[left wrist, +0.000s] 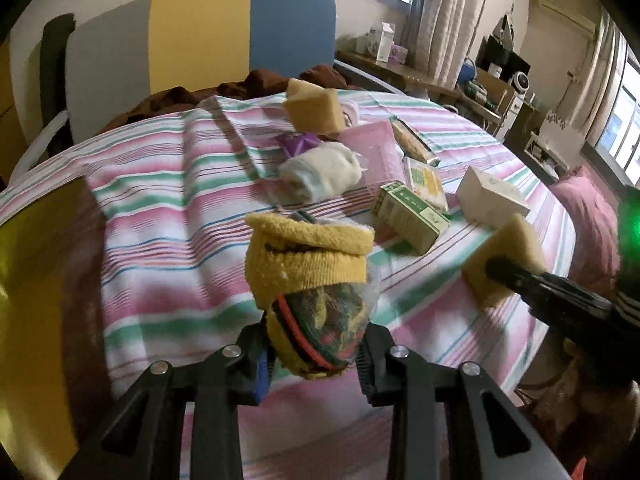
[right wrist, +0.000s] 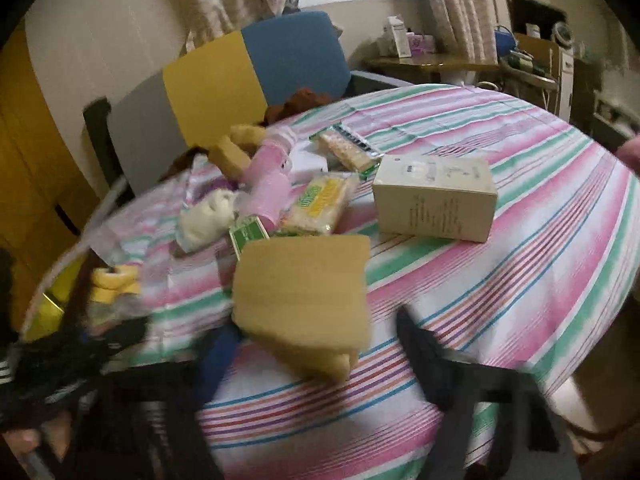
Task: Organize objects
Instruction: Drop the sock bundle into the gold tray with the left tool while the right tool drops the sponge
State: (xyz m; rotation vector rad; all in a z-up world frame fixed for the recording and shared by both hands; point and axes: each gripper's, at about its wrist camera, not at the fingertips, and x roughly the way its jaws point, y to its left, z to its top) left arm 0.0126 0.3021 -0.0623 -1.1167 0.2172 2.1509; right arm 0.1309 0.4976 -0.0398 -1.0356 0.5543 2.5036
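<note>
Your left gripper (left wrist: 316, 354) is clamping a yellow rolled sock bundle (left wrist: 308, 276) in a clear wrapper; its pads are pressing both sides of the bundle's lower end, and the bundle is sticking up above the striped bedsheet (left wrist: 168, 216), lifted clear of it. In the right wrist view the same bundle (right wrist: 114, 282) is showing at the far left, blurred.

Your right gripper (right wrist: 316, 344) is closing around a tan sponge block (right wrist: 304, 296); the block is sitting between the two fingers with its lower edge down on the sheet (right wrist: 520, 208). The view is too blurred to say the pads are pressing it. From the left wrist view that sponge (left wrist: 506, 258) is lying at the bed's right side with one black finger (left wrist: 520, 276) against its near face.

Rest of the pile is lying mid-bed. A white rolled sock (left wrist: 320, 174) is sitting just beyond the yellow bundle, with a purple item (left wrist: 298, 144) touching its far side. A pink plastic basket (left wrist: 378, 148) is tipped beside them, and a second tan sponge (left wrist: 314, 106) is lying behind it near the brown blanket (left wrist: 256, 84). A green-and-white box (left wrist: 410, 212) is lying tilted near the basket, a yellow snack packet (left wrist: 424, 178) just behind it, a long cracker packet (left wrist: 412, 142) further back. A white carton (left wrist: 492, 196) is standing apart to the right, near the held sponge. A grey, yellow and blue headboard (left wrist: 200, 36) is rising behind the bed.
</note>
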